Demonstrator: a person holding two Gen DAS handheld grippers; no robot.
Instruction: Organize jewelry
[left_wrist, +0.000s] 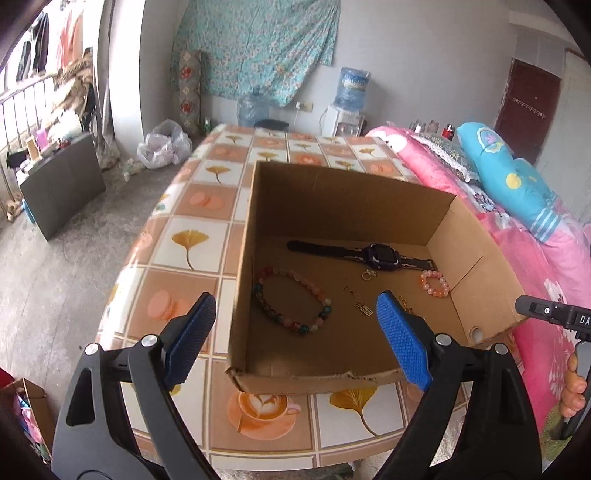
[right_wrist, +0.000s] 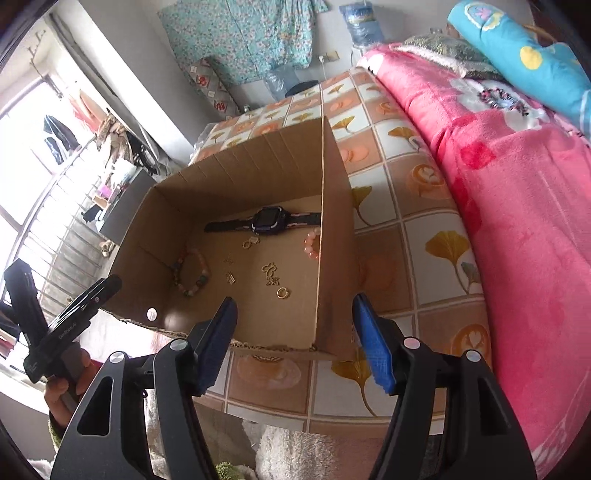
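Both sets of fingers are spread wide with nothing between them. The left gripper (left_wrist: 295, 341) hangs over the near-left corner of the cardboard box (left_wrist: 351, 206), its left finger over the tabletop (left_wrist: 192, 206) outside the box wall and its right finger above the box floor. The right gripper (right_wrist: 293, 343) straddles the box's right wall near the front corner.

Inside the box, ahead of the left fingers: a dark watch (left_wrist: 373, 254) lies flat along the far wall, a big multicolor bead bracelet (left_wrist: 291, 301) sits just past the fingertips near the left wall, and a small pink bead bracelet (left_wrist: 435, 283) is off toward the right wall. Small gold pieces (left_wrist: 364, 307) are scattered between the two bracelets, and from the right wrist a gold ring (right_wrist: 283, 292) lies closest to the right fingers.

The front edge of the box is torn and low. There's plenty of bare floor in the front half of the box. A pink blanket (right_wrist: 517, 192) bunches up right of the tabletop.
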